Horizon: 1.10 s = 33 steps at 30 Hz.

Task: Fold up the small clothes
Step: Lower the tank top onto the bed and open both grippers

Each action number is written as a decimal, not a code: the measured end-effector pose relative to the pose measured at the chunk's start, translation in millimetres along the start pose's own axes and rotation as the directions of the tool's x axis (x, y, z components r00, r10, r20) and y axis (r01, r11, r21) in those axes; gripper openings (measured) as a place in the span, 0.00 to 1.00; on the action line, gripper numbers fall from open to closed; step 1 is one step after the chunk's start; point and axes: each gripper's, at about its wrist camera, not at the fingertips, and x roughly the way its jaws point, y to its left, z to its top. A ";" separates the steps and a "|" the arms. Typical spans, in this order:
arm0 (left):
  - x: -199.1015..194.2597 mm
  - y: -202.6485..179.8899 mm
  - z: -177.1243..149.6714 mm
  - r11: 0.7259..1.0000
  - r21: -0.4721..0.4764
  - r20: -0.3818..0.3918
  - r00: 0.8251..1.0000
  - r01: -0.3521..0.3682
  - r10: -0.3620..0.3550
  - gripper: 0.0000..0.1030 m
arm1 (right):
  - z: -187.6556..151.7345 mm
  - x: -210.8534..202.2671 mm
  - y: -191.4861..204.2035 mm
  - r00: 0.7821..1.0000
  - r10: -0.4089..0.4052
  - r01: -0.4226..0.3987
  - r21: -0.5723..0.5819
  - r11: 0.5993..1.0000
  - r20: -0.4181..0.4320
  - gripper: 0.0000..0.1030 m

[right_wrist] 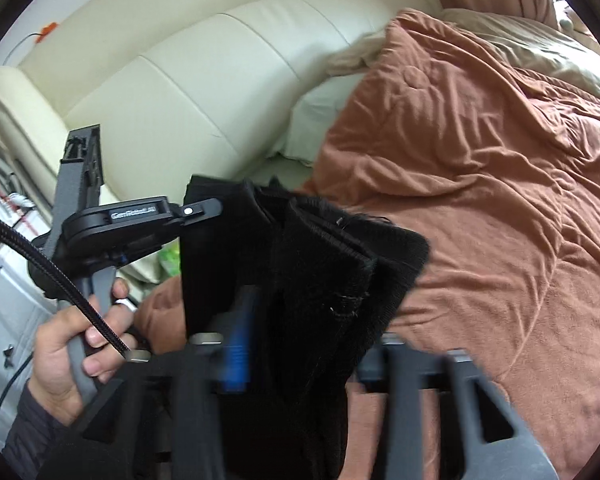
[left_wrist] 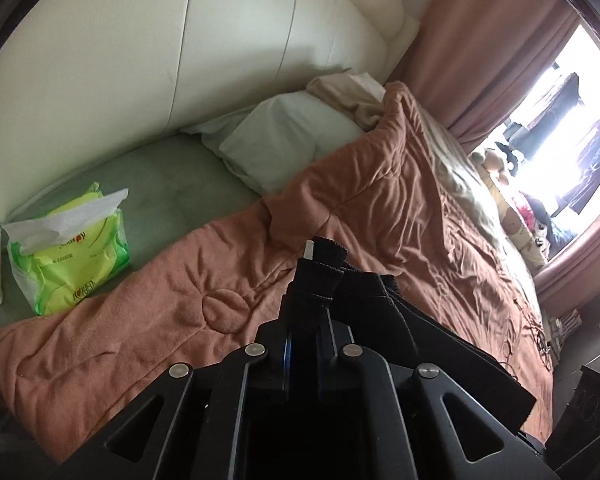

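Two claws are seen over a bed, with one piece of black knitted clothing [right_wrist: 300, 280] shared between them. In the right wrist view, the right claw [right_wrist: 312, 320] is blurred at the bottom edge; the black cloth is draped over and between its fingers, and whether its pads press on the cloth cannot be told. Just beyond, at the left of that view, the left claw [right_wrist: 204, 210] is held by a hand [right_wrist: 68, 360] wrapped around its grey handle, with a braided cable running across the fingers; its tip is met by the upper left edge of the black cloth. In the left wrist view, the left claw [left_wrist: 316, 276] is shown nearly together, clamped on a bunched fold of the same black cloth [left_wrist: 364, 300], which hangs off to the right above the bed.

Beneath the cloth a rumpled rust-orange quilt [left_wrist: 380, 208] is spread over the bed. Farther left, a green tissue pack [left_wrist: 72, 248] with a white sheet pulled up is set on the pale green sheet [left_wrist: 180, 188]. Behind it a white pillow [left_wrist: 288, 136] is laid against a cream padded headboard [left_wrist: 140, 48]. At the far right, a pink curtain [left_wrist: 500, 52] and a bright window [left_wrist: 572, 120] are seen.
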 end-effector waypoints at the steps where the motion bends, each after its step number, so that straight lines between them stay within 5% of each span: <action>1: 4.5 1.6 -0.4 1.000 -0.006 -0.009 1.000 -0.012 0.011 0.24 | 0.3 -0.9 -4.2 1.000 -0.014 0.014 0.006 1.000 0.023 0.79; 3: 5.5 2.7 -4.0 0.999 0.001 0.011 0.999 -0.049 0.049 0.60 | -1.0 -1.9 -9.6 0.999 -0.036 0.036 0.007 0.999 0.035 0.80; 5: 0.5 3.6 -8.1 0.998 -0.002 0.049 0.997 -0.061 0.061 0.67 | -5.1 -3.9 -16.5 0.999 -0.031 0.031 0.018 0.999 0.017 0.80; 19: -57.3 -12.2 -50.0 0.998 -0.005 0.023 0.997 -0.069 0.069 0.69 | -16.8 -76.4 -22.7 1.000 -0.011 0.011 0.023 1.000 0.011 0.80; 24: -94.3 -26.7 -70.5 0.998 0.005 0.061 0.996 -0.070 0.069 0.88 | -23.0 -113.6 -15.6 0.999 -0.035 0.035 -0.031 0.999 -0.006 0.80; 33: -151.3 -63.9 -114.7 0.997 0.028 0.081 0.994 -0.076 0.074 0.95 | -45.9 -201.7 -5.9 0.997 -0.076 0.076 -0.079 0.994 0.007 0.83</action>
